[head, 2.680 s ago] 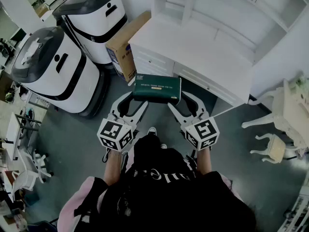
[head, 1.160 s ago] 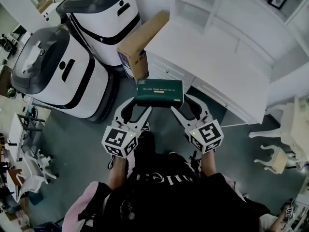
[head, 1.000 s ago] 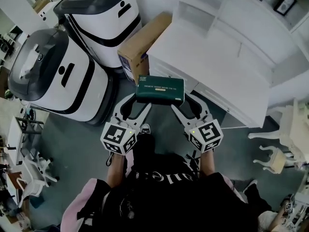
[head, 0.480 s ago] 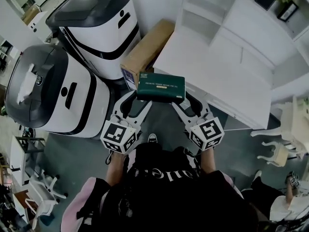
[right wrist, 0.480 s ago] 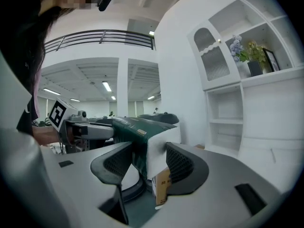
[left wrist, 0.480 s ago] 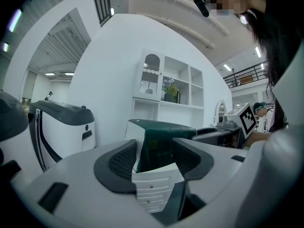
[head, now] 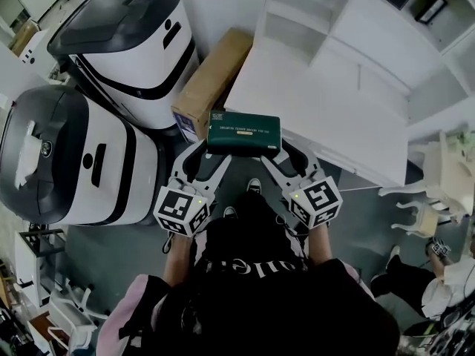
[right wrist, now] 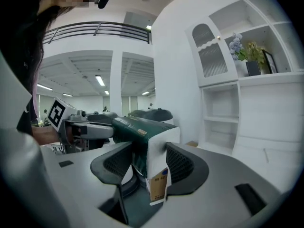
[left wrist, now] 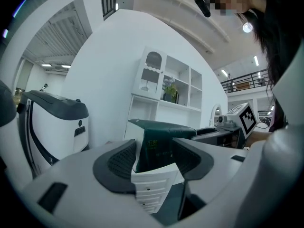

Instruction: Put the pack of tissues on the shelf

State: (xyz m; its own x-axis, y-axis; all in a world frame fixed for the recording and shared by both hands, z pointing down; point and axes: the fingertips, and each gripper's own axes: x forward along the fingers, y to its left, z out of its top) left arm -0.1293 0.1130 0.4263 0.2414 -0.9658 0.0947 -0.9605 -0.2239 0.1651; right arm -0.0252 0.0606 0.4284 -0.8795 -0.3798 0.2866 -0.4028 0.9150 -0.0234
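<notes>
- Pack of tissues (head: 243, 132): dark green wrapper with white ends, held level in the air. One end sits in each gripper and it rests on nothing.
- Left gripper (head: 211, 154): jaws closed on the pack's left end. In the left gripper view the green wrapper fills the gap between the ribbed pads (left wrist: 119, 161).
- Right gripper (head: 276, 154): jaws clamped on the pack's right end. The right gripper view shows the white end flap and a small label pinched between them.
- Reason for the hold, as judged: a soft pack gripped at one end would likely sag or twist. A grip at both ends keeps it flat and square for setting down.
- Position of pack: straight ahead of both grippers at the jaw tips, spanning from one to the other, printed face up.
- Bench (head: 326, 102): white, with drawers, beyond the grippers and more toward the right one. The pack hangs at its near corner; whether it overhangs the top cannot be told.
- Shelf (head: 300, 10): white open compartments at the back of the bench, well beyond the jaw tips. The pack is not yet on it.
- Cardboard box (head: 214, 73): propped beside the bench, just beyond the left gripper.
- White machines (head: 122, 43): two, dark-topped, off the left gripper's outer side.
- Remaining, as judged: carry the pack forward over the bench, lower it into a compartment, release both ends.
</notes>
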